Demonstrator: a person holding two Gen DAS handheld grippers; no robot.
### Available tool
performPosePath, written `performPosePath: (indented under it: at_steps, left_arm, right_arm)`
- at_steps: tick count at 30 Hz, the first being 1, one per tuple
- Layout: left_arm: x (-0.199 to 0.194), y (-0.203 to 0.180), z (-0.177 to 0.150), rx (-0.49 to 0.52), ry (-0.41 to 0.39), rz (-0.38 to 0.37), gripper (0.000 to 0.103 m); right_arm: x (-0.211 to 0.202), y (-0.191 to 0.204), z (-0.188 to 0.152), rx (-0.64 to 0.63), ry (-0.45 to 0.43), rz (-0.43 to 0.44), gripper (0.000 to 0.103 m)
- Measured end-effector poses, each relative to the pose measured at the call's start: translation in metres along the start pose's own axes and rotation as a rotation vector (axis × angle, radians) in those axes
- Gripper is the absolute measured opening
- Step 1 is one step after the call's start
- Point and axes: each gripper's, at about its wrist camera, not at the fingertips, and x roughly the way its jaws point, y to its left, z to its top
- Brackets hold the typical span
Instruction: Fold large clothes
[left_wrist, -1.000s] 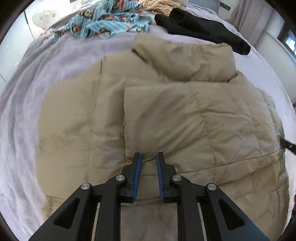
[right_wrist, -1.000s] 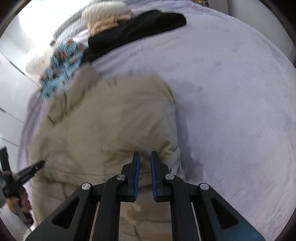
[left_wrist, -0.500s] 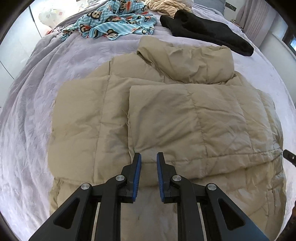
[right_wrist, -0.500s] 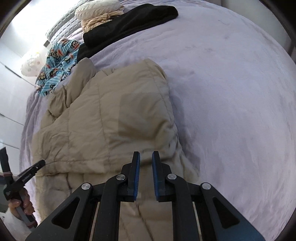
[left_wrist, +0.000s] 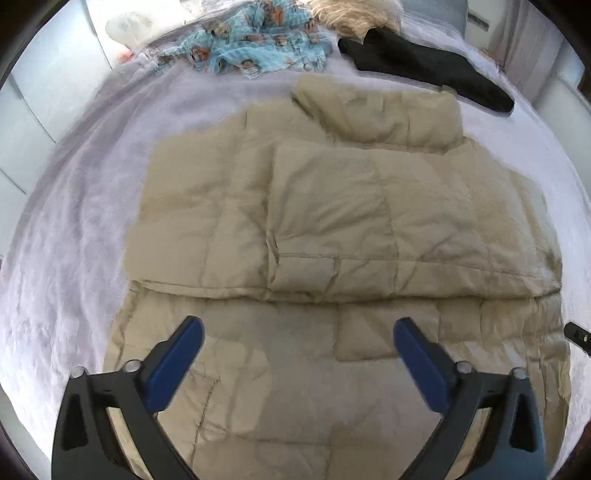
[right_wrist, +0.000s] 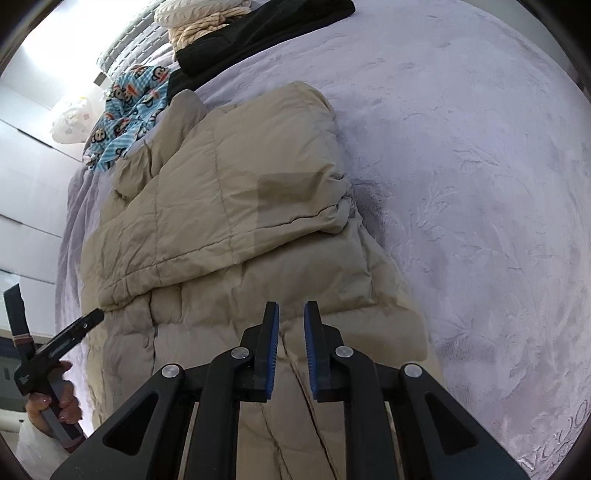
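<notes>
A large beige quilted puffer jacket (left_wrist: 332, 221) lies flat on the lilac bed cover (left_wrist: 74, 240), its sleeves folded across the body and its hood at the far end. My left gripper (left_wrist: 297, 343) is wide open and empty, above the jacket's near hem. My right gripper (right_wrist: 291, 332) has its jaws nearly closed with a narrow gap and nothing between them, above the jacket's (right_wrist: 229, 221) right hem edge. The left gripper's tip (right_wrist: 86, 321) shows at the left of the right wrist view, held in a hand.
A blue monkey-print garment (left_wrist: 258, 55), a black garment (left_wrist: 424, 70) and a cream striped one (left_wrist: 354, 18) lie at the far end of the bed. White cupboard doors (left_wrist: 44, 92) stand to the left. Bare bed cover (right_wrist: 461, 184) lies right of the jacket.
My left gripper has opened wide from nearly closed and pulled back toward the hem. My right gripper has also drawn back toward the hem, jaws unchanged.
</notes>
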Motion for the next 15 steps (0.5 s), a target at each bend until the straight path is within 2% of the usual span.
performPosePath:
  at_steps: [5, 9, 10, 12, 13, 14, 15]
  left_arm:
    - [-0.003, -0.009, -0.012, 0.01, 0.041, 0.004, 0.103]
    - [-0.016, -0.016, -0.022, 0.021, 0.038, 0.026, 0.103]
    - [-0.02, -0.017, -0.025, 0.021, 0.044, 0.025, 0.103]
    - [-0.027, -0.017, -0.031, 0.016, 0.062, 0.022, 0.103]
    - [-0.03, -0.018, -0.034, 0.014, 0.07, 0.023, 0.103]
    - [-0.035, -0.017, -0.04, 0.011, 0.079, 0.029, 0.103]
    - [-0.039, -0.016, -0.045, 0.006, 0.085, 0.033, 0.103]
  right_arm:
    - [-0.007, -0.002, -0.005, -0.005, 0.007, 0.011, 0.016]
    - [-0.014, -0.003, -0.009, 0.001, 0.021, 0.018, 0.016]
    - [-0.017, -0.003, -0.01, -0.002, 0.028, 0.021, 0.021]
    - [-0.02, -0.001, -0.013, -0.004, 0.041, 0.029, 0.049]
    - [-0.023, 0.0, -0.016, -0.004, 0.048, 0.036, 0.076]
    - [-0.026, 0.001, -0.019, -0.004, 0.048, 0.045, 0.084]
    - [-0.029, 0.002, -0.022, -0.007, 0.047, 0.053, 0.084]
